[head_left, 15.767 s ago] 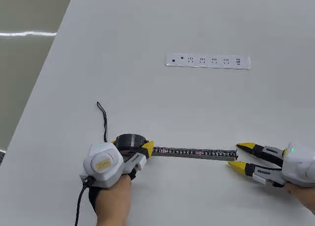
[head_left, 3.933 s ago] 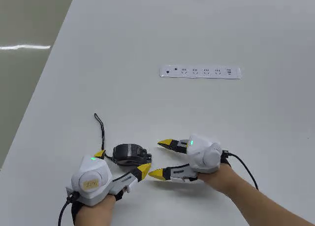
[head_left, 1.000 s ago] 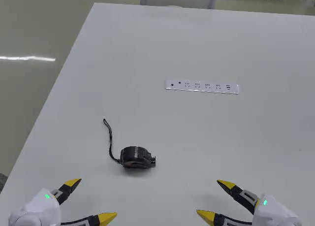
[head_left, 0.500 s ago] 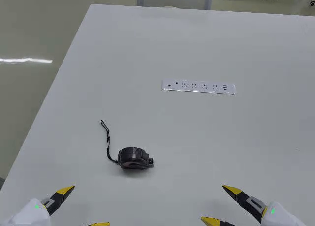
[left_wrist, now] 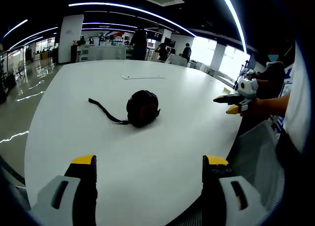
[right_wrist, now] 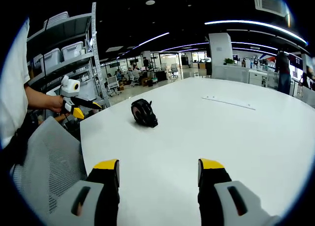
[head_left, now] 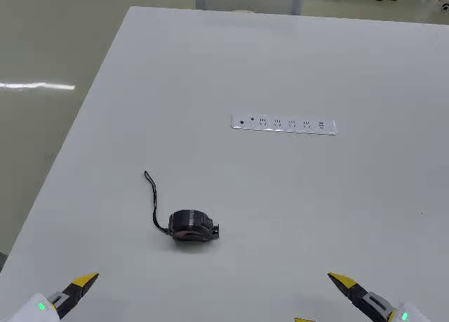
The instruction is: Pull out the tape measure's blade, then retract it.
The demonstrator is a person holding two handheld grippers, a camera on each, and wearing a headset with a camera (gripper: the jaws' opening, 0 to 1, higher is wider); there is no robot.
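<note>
A: Where's the tape measure?

B: Lying on the white table, left of centre, toward the near edge. Nothing is touching it. Black case on its side, blade wound in, with just the end hook showing at the case's right side.

A: And the strap?

B: The black wrist strap leaves the case's left side and runs away toward the far left, flat on the table.

A: Left gripper?

B: Jaws spread wide, gripping nothing. It hangs at the near-left table edge, well apart from the tape. Its own view looks across bare table at the case. Yellow tips are off the surface.

A: Right gripper?

B: Same: jaws released, wide gap, nothing between them. It sits at the near-right edge, also well clear of the tape. From its view the case sits left of centre, farther out, and the left gripper is in a hand at the left edge of the view.

A: Anything else on the table?

B: A white power strip, far side, right of the tape and well apart from it, lying flat.
</note>
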